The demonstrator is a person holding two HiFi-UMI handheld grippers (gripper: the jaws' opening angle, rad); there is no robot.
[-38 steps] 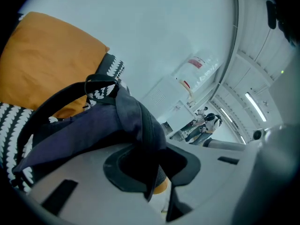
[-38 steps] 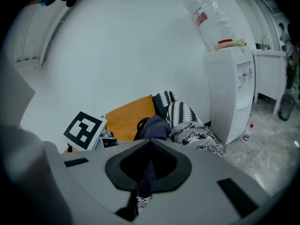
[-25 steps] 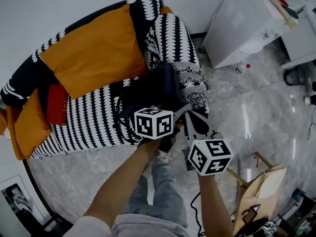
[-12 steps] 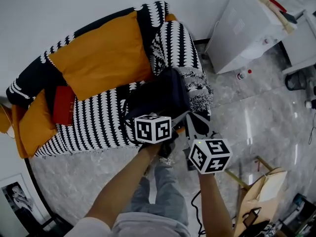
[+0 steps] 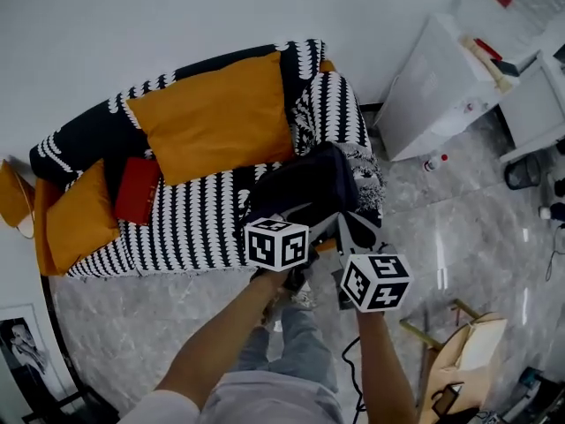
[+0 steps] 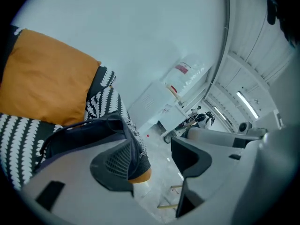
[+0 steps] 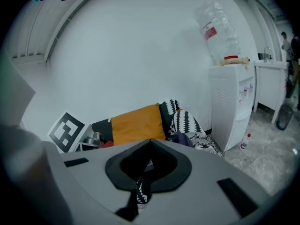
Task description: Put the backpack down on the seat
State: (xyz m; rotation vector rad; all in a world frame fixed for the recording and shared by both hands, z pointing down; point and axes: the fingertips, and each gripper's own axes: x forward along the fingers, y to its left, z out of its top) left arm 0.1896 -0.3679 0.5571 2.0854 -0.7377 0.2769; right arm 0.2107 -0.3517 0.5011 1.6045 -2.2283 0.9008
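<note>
The dark backpack (image 5: 305, 182) lies on the right end of the black-and-white sofa seat (image 5: 190, 228), against the patterned armrest (image 5: 334, 113). In the left gripper view it shows behind the left jaw as backpack (image 6: 84, 132). My left gripper (image 6: 152, 156) stands just in front of it, jaws wide open with nothing between them; its marker cube (image 5: 276, 244) hides the tips from above. My right gripper (image 7: 149, 141) is to its right, jaws closed, with a patterned strap (image 7: 140, 193) hanging between them.
Orange cushions (image 5: 212, 117) and a red cushion (image 5: 139, 191) lie on the sofa. A white water dispenser (image 5: 433, 87) stands right of the armrest. A wooden stool with a paper bag (image 5: 468, 343) is at the lower right. The person's legs (image 5: 296, 347) stand on the marble floor.
The head view has drawn back, so more of the sofa and wall shows. The backpack stays on the seat and both grippers stay close in front of it.
</note>
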